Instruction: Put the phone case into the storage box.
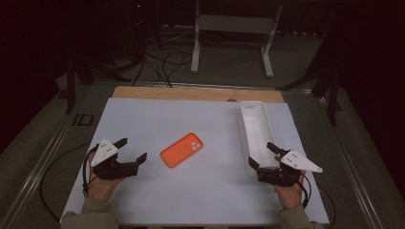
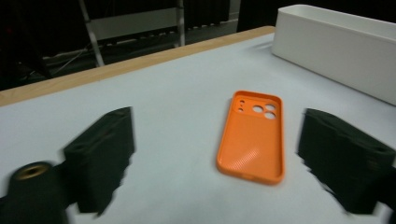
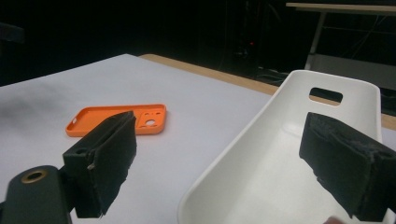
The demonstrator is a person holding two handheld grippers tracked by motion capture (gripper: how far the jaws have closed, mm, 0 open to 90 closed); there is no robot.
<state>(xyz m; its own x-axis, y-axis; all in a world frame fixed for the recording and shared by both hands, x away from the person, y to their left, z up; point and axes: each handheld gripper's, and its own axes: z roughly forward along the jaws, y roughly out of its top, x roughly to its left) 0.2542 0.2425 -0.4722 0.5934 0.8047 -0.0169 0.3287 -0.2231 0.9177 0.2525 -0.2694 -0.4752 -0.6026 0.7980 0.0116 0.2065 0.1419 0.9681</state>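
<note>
An orange phone case point(image 1: 182, 150) lies flat on the white board, hollow side up, a little left of centre. My left gripper point(image 1: 132, 149) is open to the left of it and points at it; in the left gripper view the case point(image 2: 252, 135) lies ahead between the spread jaws of this gripper point(image 2: 215, 140), untouched. A long white tray point(image 1: 258, 129) lies at the right. My right gripper point(image 1: 261, 154) is open at the tray's near end. In the right gripper view this gripper point(image 3: 222, 133) has one jaw outside the tray point(image 3: 261, 154) and one over its inside, with the case point(image 3: 119, 119) farther left.
The white board point(image 1: 143, 119) covers the table, with a wooden strip point(image 1: 191, 93) along its far edge. Behind the table stand a white metal frame point(image 1: 231, 28) and loose cables point(image 1: 162, 62) on the floor. Both hands rest near the board's front edge.
</note>
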